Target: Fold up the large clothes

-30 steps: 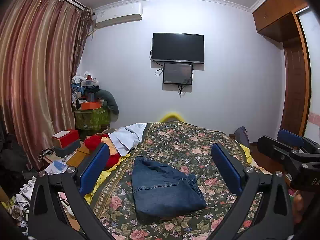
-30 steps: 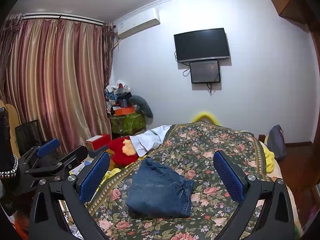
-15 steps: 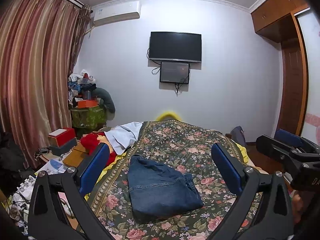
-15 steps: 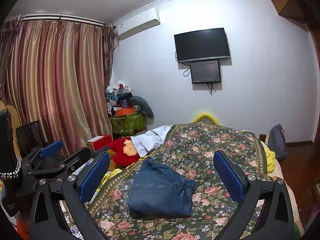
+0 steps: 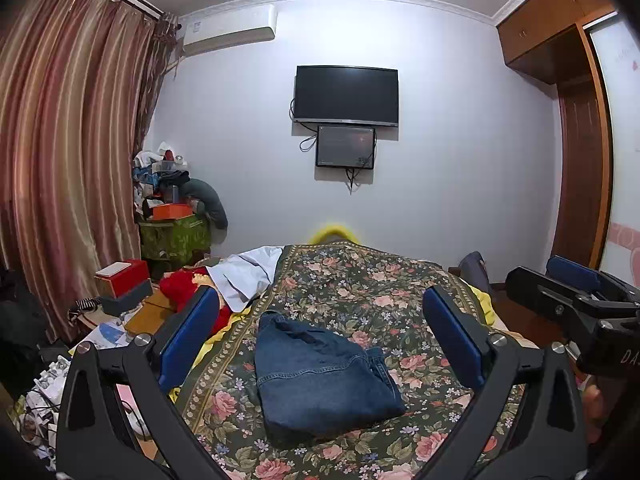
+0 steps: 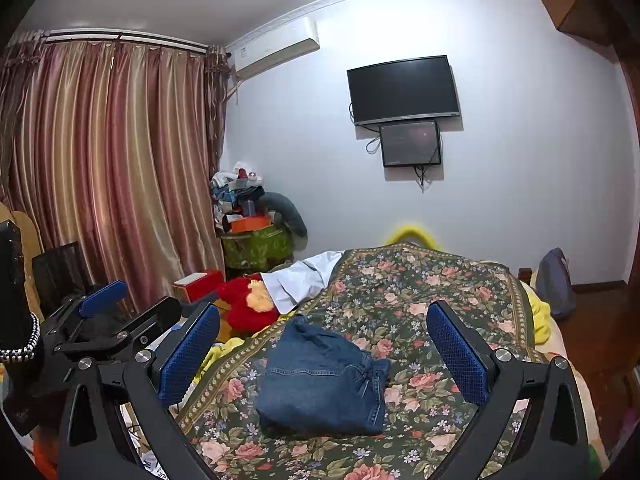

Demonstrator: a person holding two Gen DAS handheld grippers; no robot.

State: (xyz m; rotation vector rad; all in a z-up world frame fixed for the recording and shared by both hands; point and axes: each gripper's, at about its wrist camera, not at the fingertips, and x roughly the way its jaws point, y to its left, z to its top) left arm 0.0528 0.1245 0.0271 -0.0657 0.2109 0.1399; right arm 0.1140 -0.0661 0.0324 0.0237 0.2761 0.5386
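- The left gripper (image 5: 320, 336) fills the bottom of the frame, its two blue-padded fingers (image 5: 188, 336) spread wide with nothing between them.
- Folded jeans (image 5: 320, 376) lie on a flowered bedspread (image 5: 376, 292) at lower centre, seen between the fingers and touching neither.
- The right gripper (image 5: 576, 284) shows at the right edge, clear of the jeans; how its jaws stand is unclear.
- A television (image 5: 346, 95) hangs on the wall at upper centre, curtains (image 5: 68, 168) at left.
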